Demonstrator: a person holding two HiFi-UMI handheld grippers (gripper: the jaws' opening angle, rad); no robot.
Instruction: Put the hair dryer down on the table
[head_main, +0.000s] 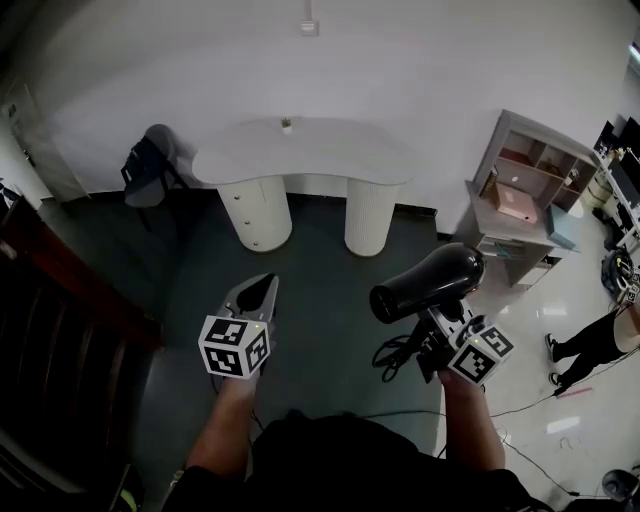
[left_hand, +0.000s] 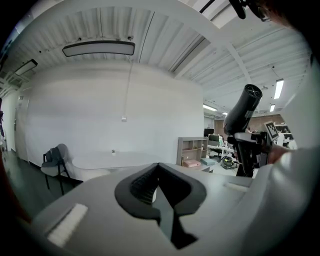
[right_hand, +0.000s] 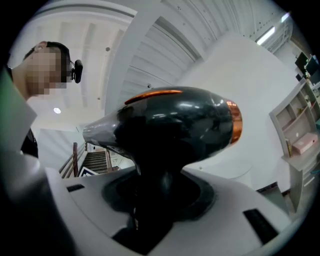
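Evidently mid-carry: the right hand-held gripper clamps the hair dryer by its handle, aloft, well short of the far white surface. Next, I'd judge, comes approaching, lowering it there, then releasing.

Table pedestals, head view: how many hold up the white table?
2. Both are white cylinders under the white table: the left pedestal and the right pedestal. The tabletop could hide another behind them.
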